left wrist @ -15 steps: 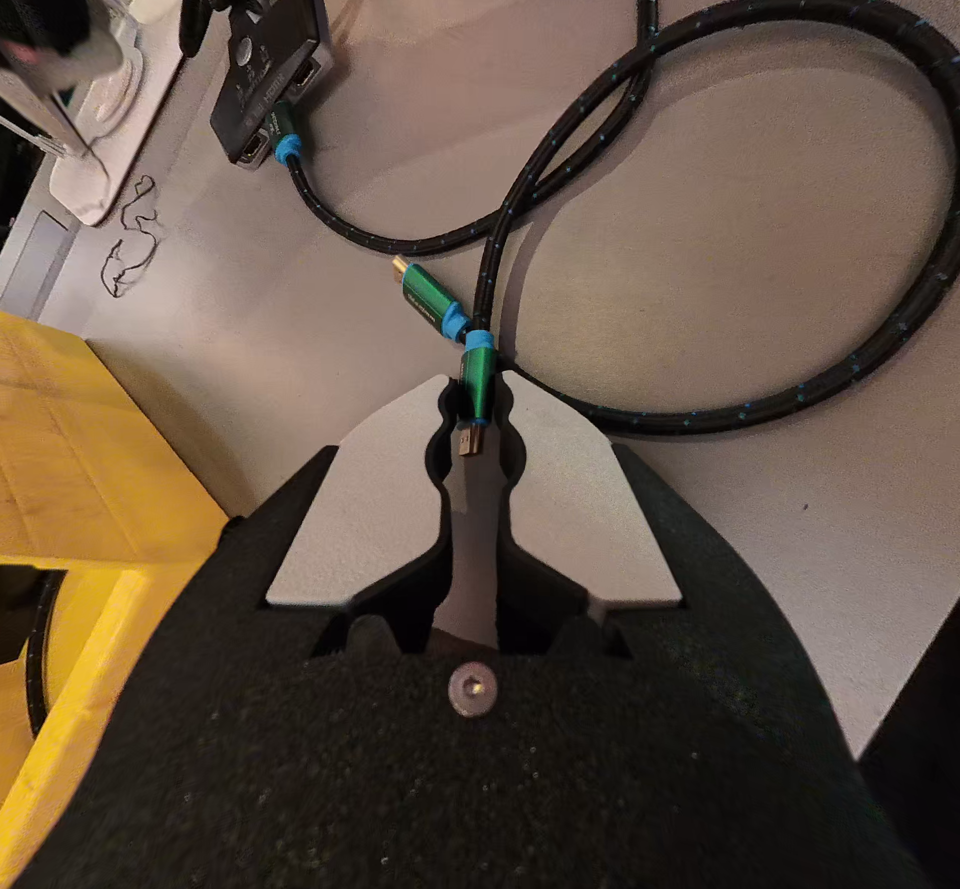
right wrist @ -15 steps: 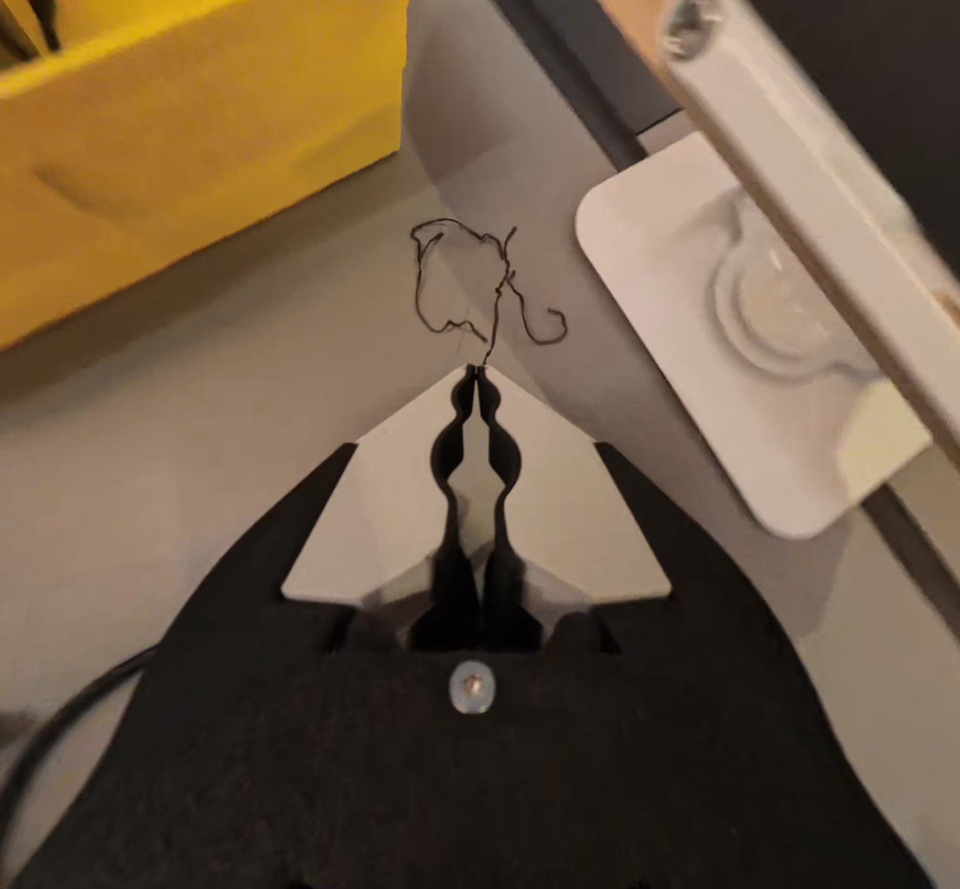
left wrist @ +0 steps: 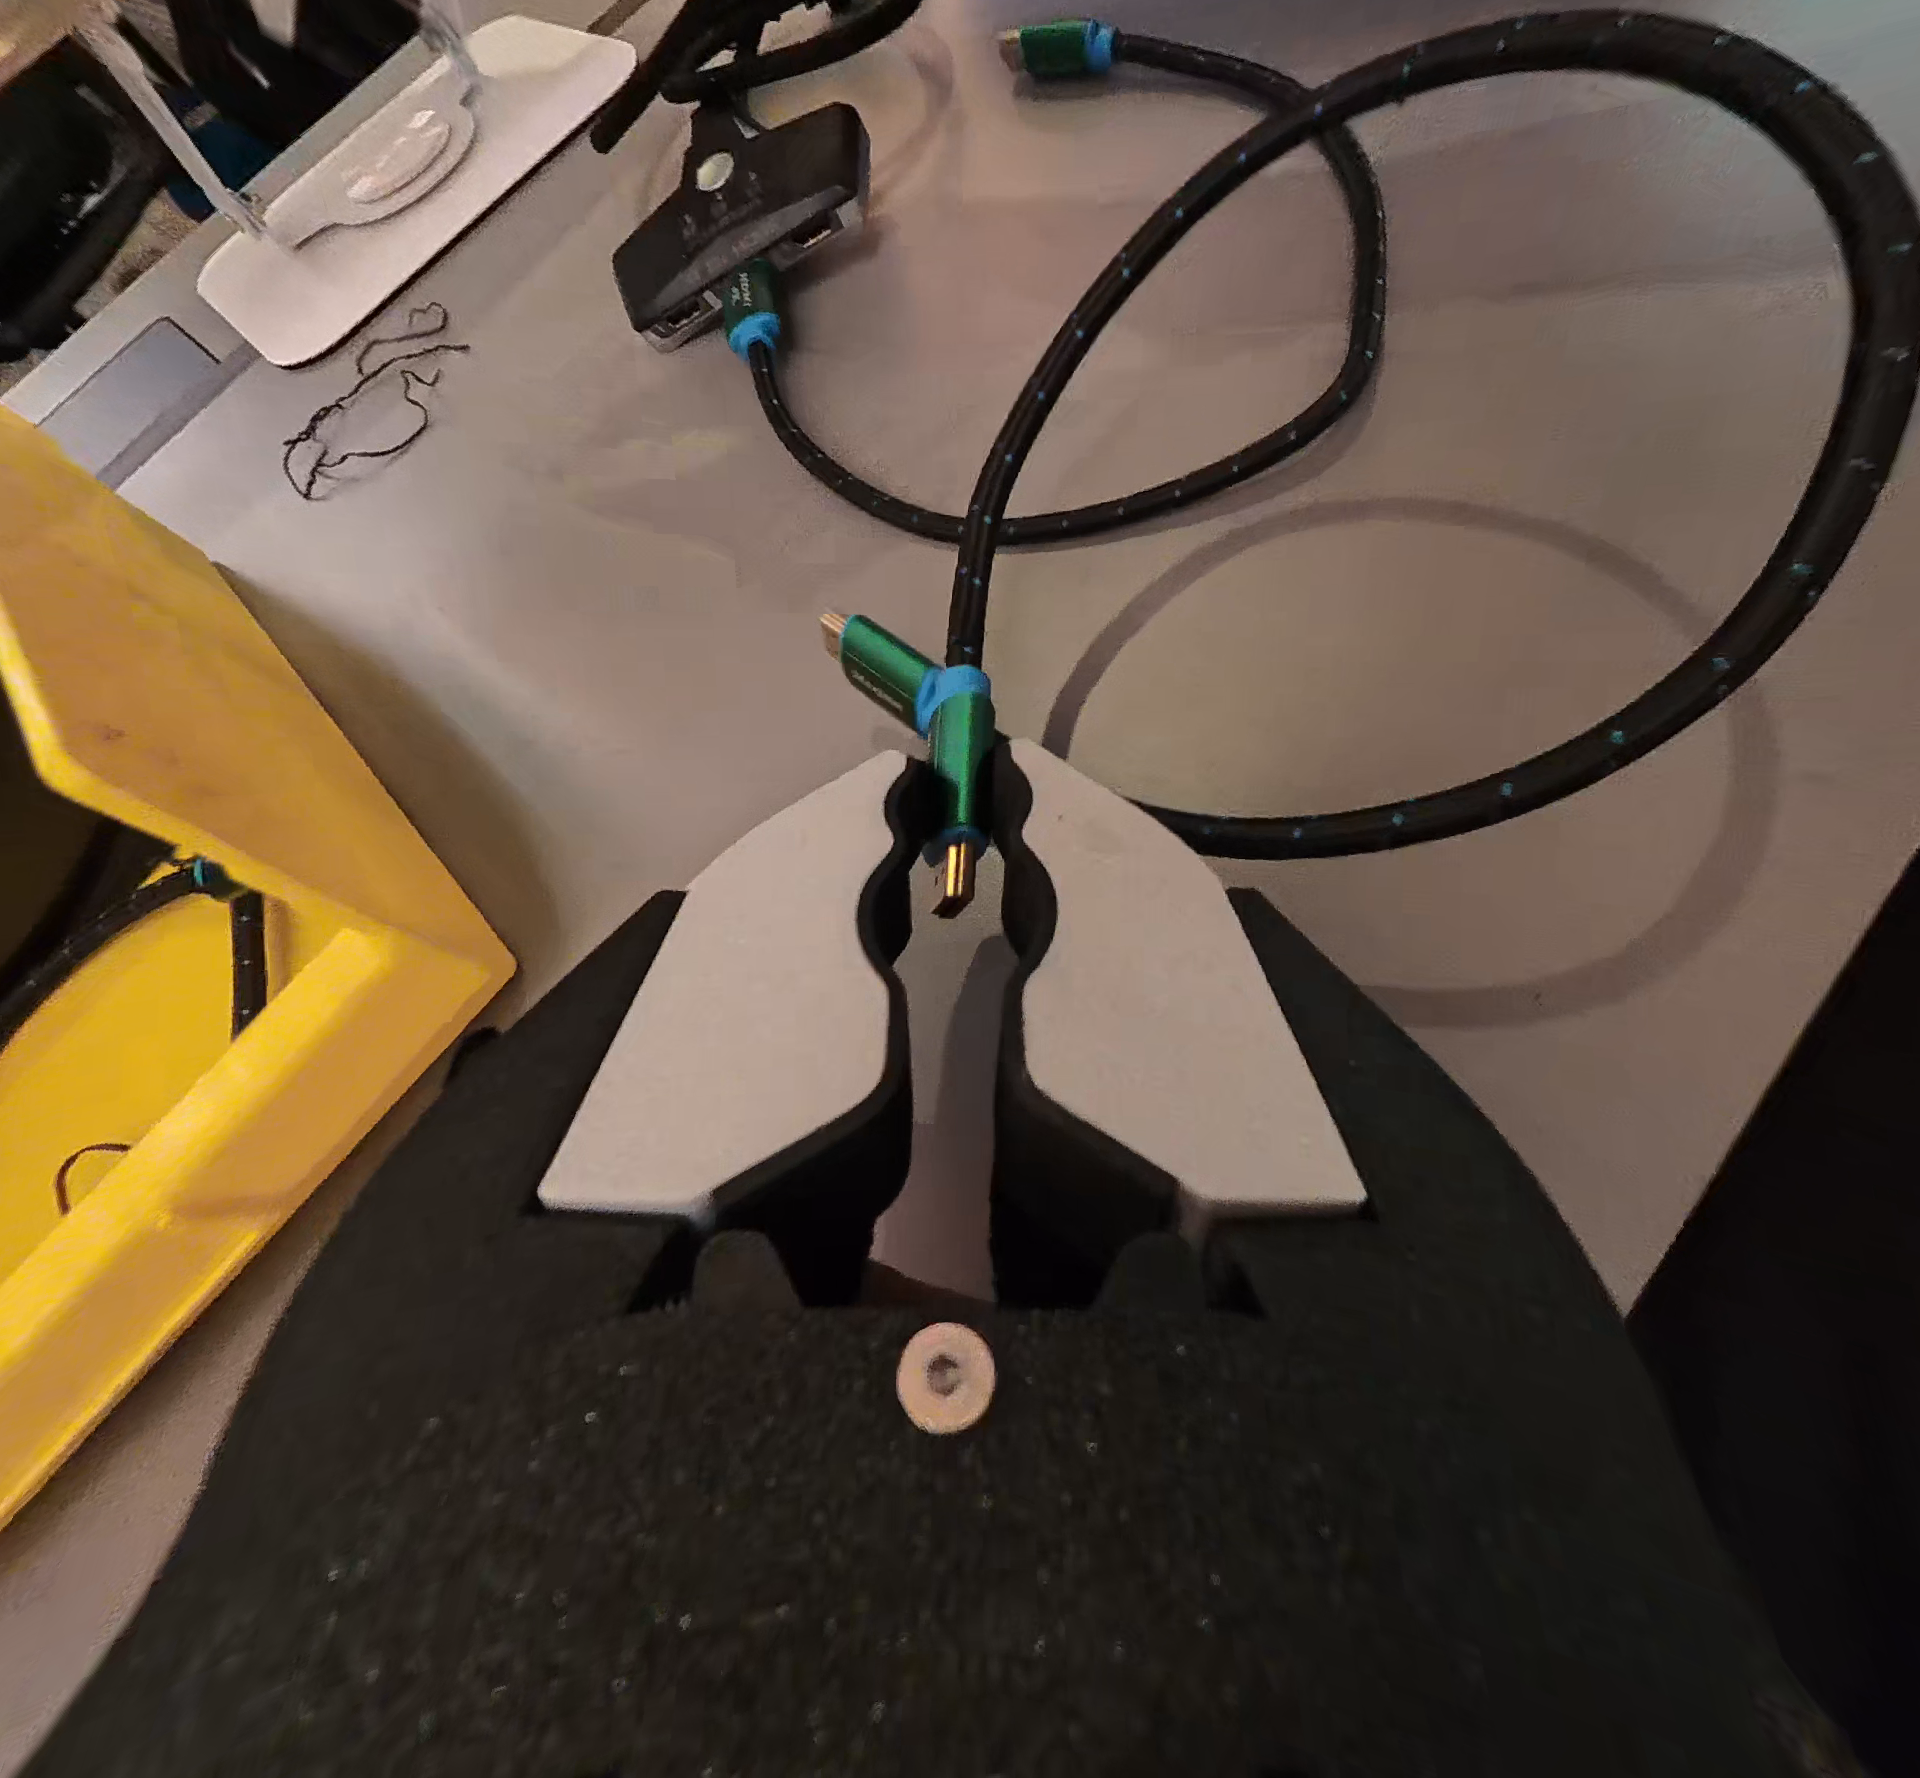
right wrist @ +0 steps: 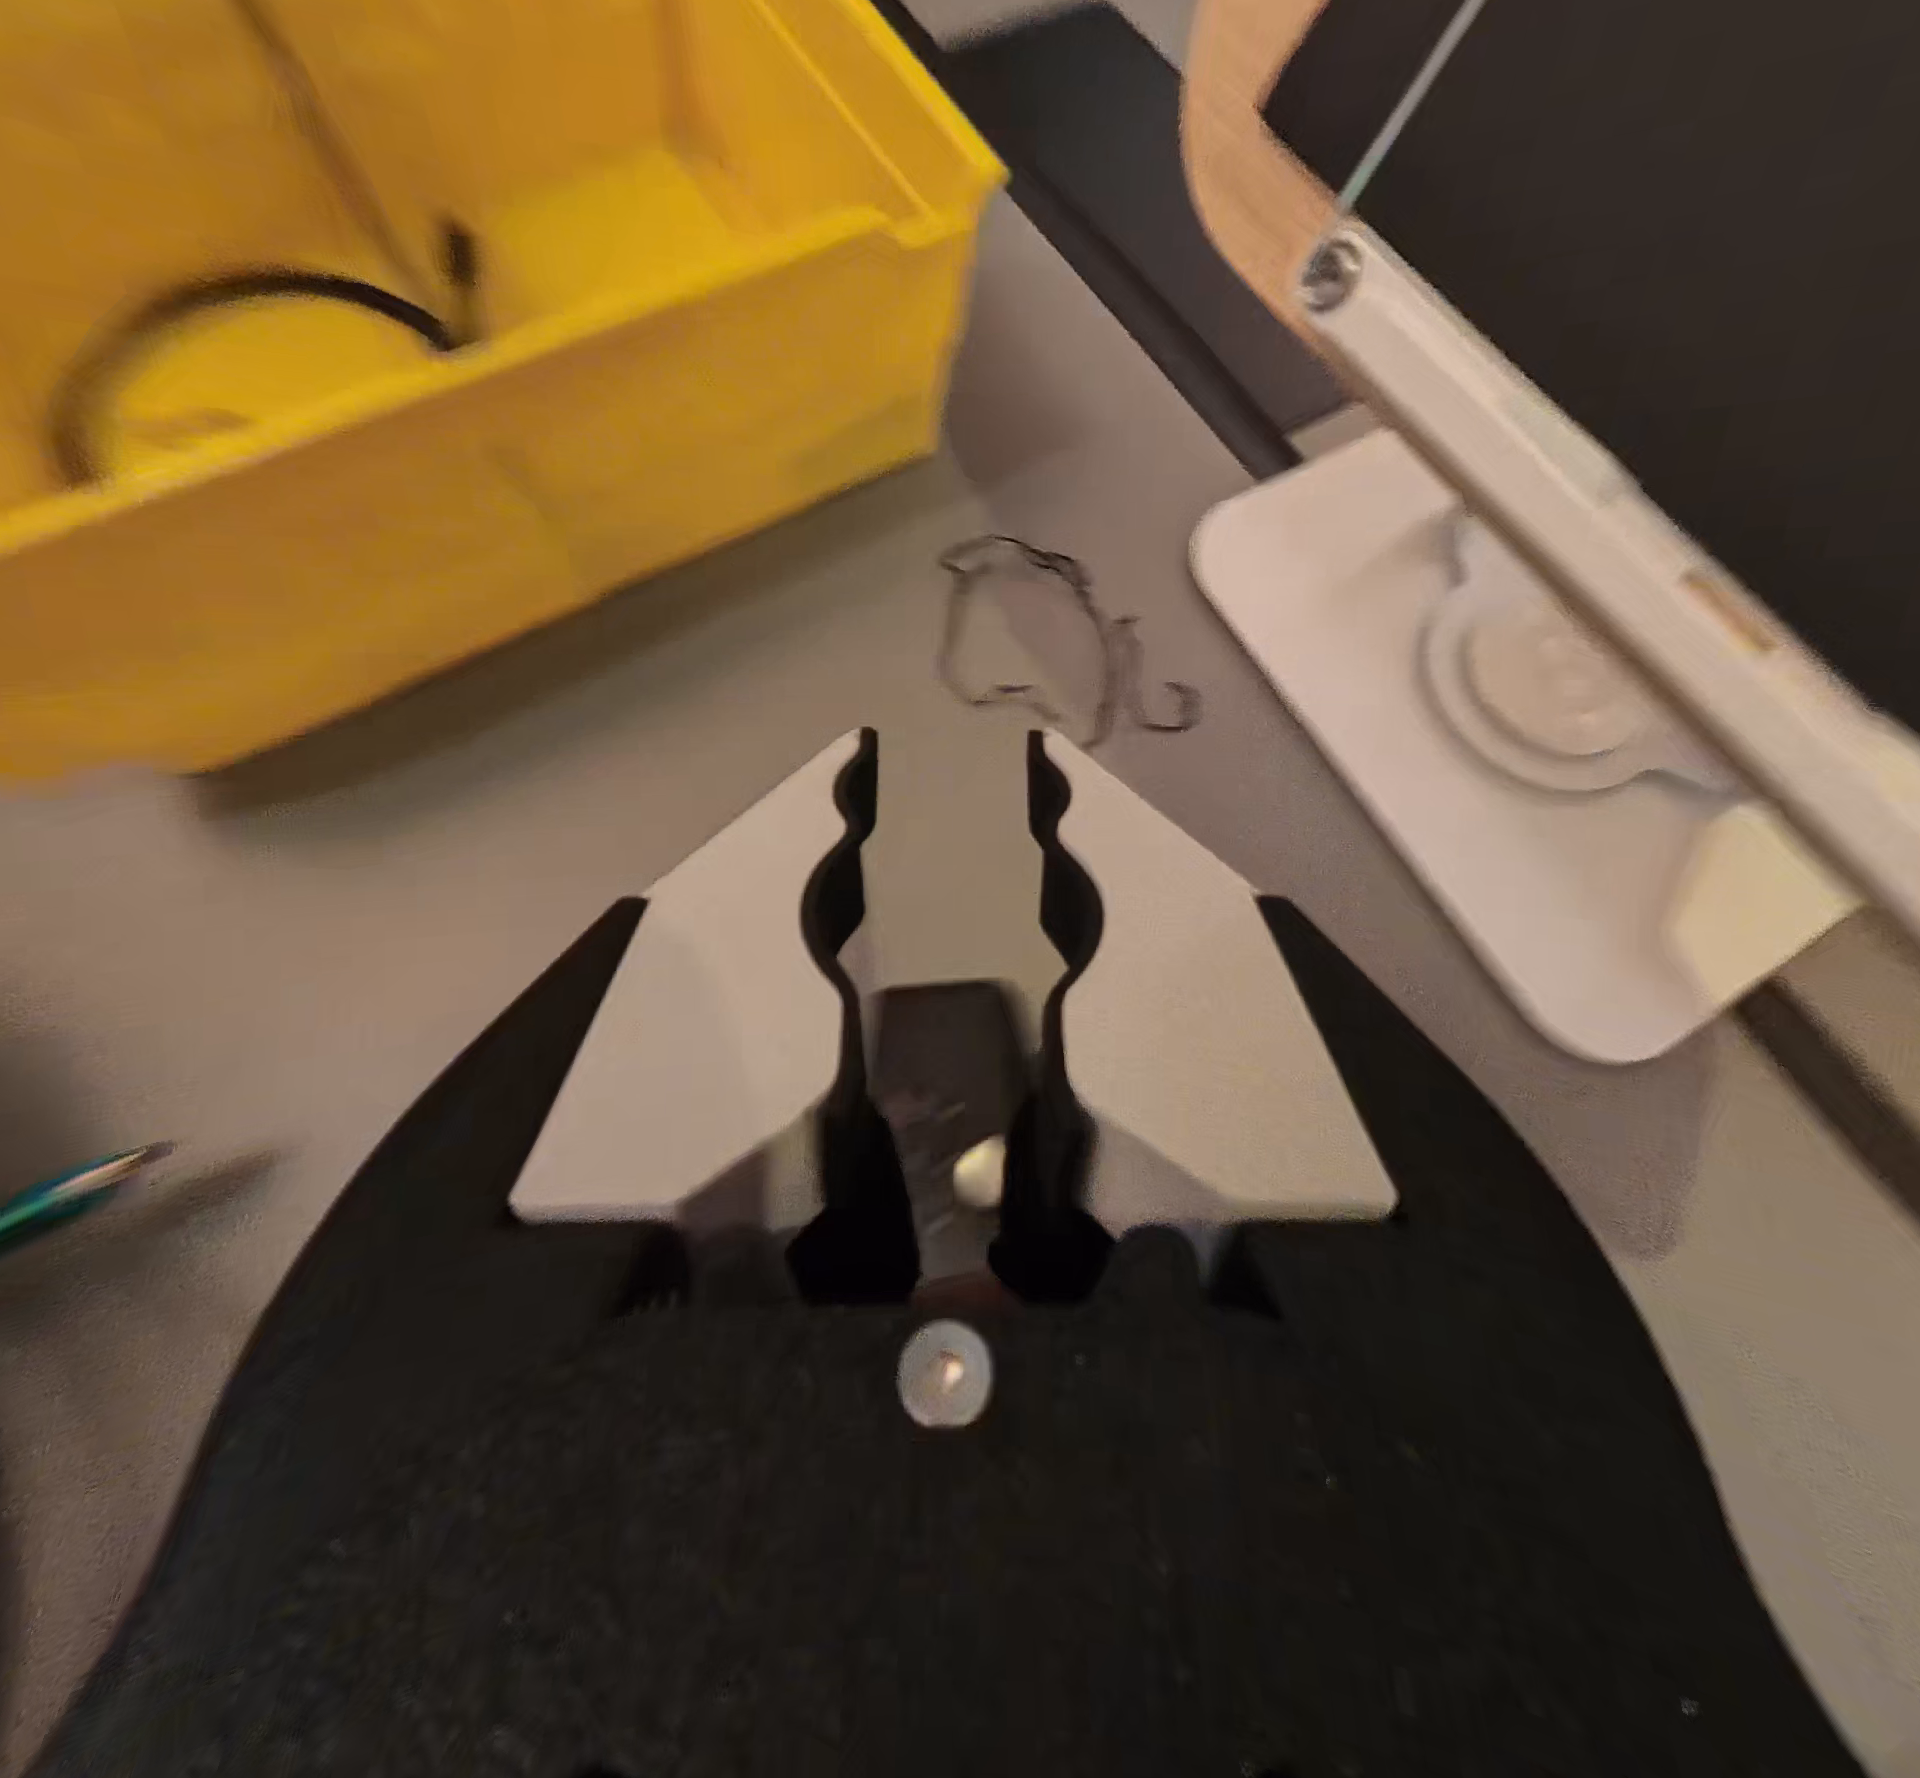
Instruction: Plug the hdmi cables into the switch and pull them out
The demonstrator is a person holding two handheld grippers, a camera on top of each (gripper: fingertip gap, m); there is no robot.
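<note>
Change noted: the right gripper [right wrist: 948,741], shut half a second ago, now has its jaws parted and empty; the left gripper [left wrist: 954,772] still clamps one green plug [left wrist: 961,752], contacts pointing back.

Count: switch [left wrist: 748,211], one, far ahead. Plugs, four: one clamped, one seated, two loose on the desk [left wrist: 1351,648].

A pale grey tabletop [left wrist: 582,585] is being occupied by a yellow bin [left wrist: 208,689] at the left, a white stand base [left wrist: 416,201], a loose black thread [left wrist: 364,398], a black switch [left wrist: 748,211] and looping braided cables [left wrist: 1818,481].
</note>
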